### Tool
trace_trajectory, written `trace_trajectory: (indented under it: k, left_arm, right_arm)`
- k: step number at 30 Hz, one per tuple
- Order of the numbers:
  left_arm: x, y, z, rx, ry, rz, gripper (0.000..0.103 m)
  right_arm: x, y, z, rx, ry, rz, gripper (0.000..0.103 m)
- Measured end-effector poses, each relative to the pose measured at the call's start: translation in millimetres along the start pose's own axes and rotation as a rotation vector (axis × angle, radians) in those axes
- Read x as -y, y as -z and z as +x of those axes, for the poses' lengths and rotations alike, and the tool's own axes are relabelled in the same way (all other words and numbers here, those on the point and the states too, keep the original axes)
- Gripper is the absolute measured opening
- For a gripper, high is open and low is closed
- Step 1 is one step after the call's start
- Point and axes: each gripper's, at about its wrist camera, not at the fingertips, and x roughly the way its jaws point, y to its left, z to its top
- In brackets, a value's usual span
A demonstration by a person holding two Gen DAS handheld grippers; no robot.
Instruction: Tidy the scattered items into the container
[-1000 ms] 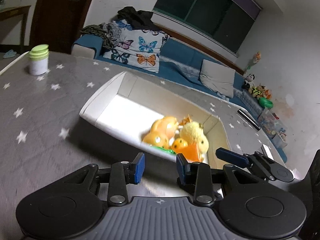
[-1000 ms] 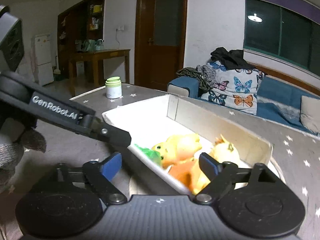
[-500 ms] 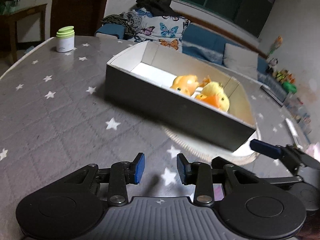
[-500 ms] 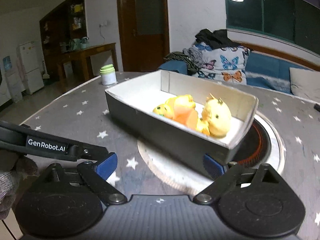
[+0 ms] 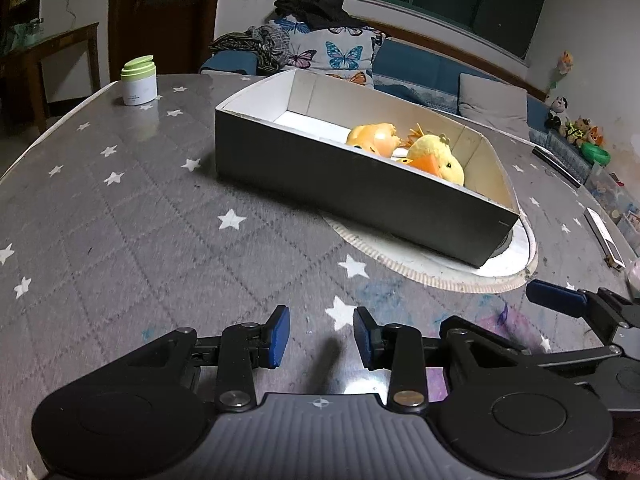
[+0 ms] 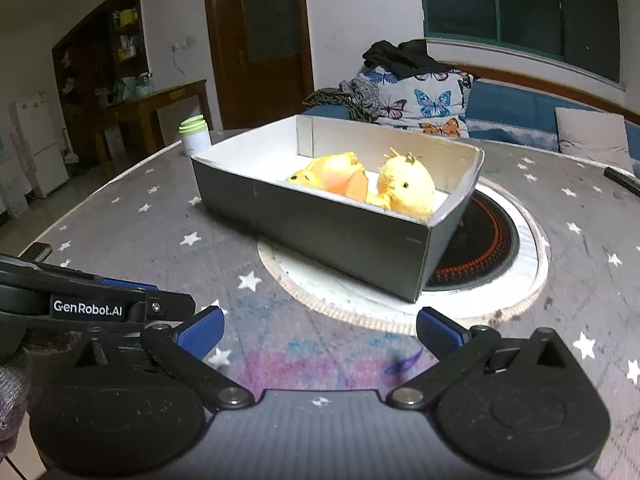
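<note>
A dark box with a white inside (image 5: 360, 188) (image 6: 320, 224) stands on the star-patterned table. In it lie a yellow plush chick (image 5: 444, 160) (image 6: 408, 188) and an orange plush toy (image 5: 372, 138) (image 6: 336, 170). My left gripper (image 5: 320, 336) is low over the table in front of the box, empty, its jaws a narrow gap apart. My right gripper (image 6: 318, 332) is wide open and empty, also in front of the box. The left gripper's body shows at the left of the right wrist view (image 6: 88, 304).
A round white-rimmed hotplate (image 6: 492, 240) lies under the box's right end. A white jar with a green lid (image 5: 138, 80) (image 6: 195, 136) stands at the table's far left. A remote (image 5: 604, 240) lies at the right edge. A sofa is behind.
Both grippers have drawn back and down from above the box to the table in front of it. The box and toys now look farther away. Jaw openings are unchanged.
</note>
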Motion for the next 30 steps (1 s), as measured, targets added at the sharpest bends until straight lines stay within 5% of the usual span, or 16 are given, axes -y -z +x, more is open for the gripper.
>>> trace_trajectory:
  k: [30]
  left_arm:
    - [7,17,3,0.015,-0.029,0.011,0.037]
  right_arm:
    - [-5,26,5,-0.050,0.013,0.034,0.103]
